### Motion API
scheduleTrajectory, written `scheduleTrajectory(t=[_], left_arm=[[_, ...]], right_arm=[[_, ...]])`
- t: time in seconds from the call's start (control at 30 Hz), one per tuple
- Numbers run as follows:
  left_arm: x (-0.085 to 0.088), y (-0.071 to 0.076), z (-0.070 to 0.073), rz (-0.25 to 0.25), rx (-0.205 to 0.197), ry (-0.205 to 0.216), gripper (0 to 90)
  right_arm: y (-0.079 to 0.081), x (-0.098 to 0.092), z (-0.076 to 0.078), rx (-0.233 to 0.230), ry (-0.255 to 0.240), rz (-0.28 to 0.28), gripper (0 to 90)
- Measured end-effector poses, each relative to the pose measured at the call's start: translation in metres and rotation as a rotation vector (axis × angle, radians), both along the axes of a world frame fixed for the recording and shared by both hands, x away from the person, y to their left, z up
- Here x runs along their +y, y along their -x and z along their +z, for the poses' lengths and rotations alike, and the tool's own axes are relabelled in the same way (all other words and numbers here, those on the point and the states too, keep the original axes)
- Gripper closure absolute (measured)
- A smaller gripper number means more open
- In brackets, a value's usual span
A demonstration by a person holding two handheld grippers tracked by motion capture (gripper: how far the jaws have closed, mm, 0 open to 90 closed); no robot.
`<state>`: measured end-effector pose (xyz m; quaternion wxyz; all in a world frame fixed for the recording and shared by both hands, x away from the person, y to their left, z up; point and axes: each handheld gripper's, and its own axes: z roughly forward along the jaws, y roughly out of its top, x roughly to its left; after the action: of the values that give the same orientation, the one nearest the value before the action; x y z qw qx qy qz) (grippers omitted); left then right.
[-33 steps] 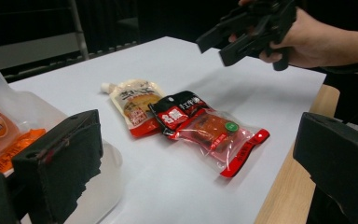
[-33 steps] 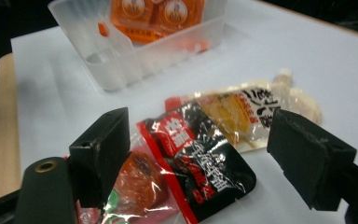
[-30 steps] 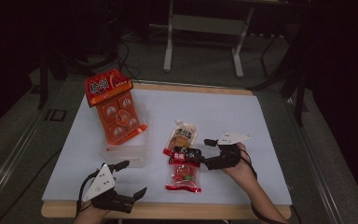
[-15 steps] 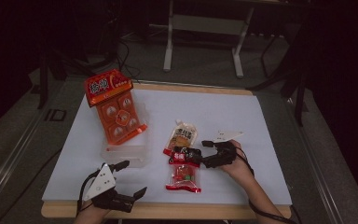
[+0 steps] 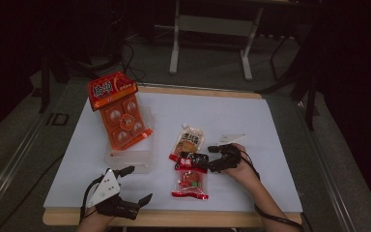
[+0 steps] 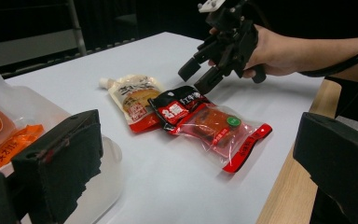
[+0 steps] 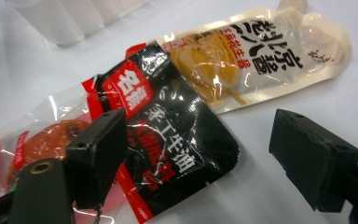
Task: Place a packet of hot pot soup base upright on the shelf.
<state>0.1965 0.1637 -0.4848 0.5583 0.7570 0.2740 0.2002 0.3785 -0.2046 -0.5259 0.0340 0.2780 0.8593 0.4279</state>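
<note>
Item: black sachet [image 7: 168,149], lying flat on the white table cover [image 5: 270,121], overlapping a clear red-edged packet [image 5: 190,182] and the corner of a cream spout pouch [image 7: 256,60].
Right gripper [image 5: 211,155]: jaws spread, just widened further, straddling the sachet's edge, nothing pinched.
Left gripper [image 5: 133,185]: jaws spread, idle at the near edge.
Risk: 2 packets could be caught in 1 pinch, since they overlap; the slick foil could also slide off the pads.
</note>
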Motion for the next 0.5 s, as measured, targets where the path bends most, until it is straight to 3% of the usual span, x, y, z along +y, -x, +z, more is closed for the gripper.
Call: scheduleTrajectory(t=[0.5], left_arm=[[-0.0005, -0.0007, -0.001, -0.006, 0.007, 0.002, 1.8]], right_arm=[[-0.0056, 0.0, -0.01, 0.071, 0.016, 0.033, 23.0]])
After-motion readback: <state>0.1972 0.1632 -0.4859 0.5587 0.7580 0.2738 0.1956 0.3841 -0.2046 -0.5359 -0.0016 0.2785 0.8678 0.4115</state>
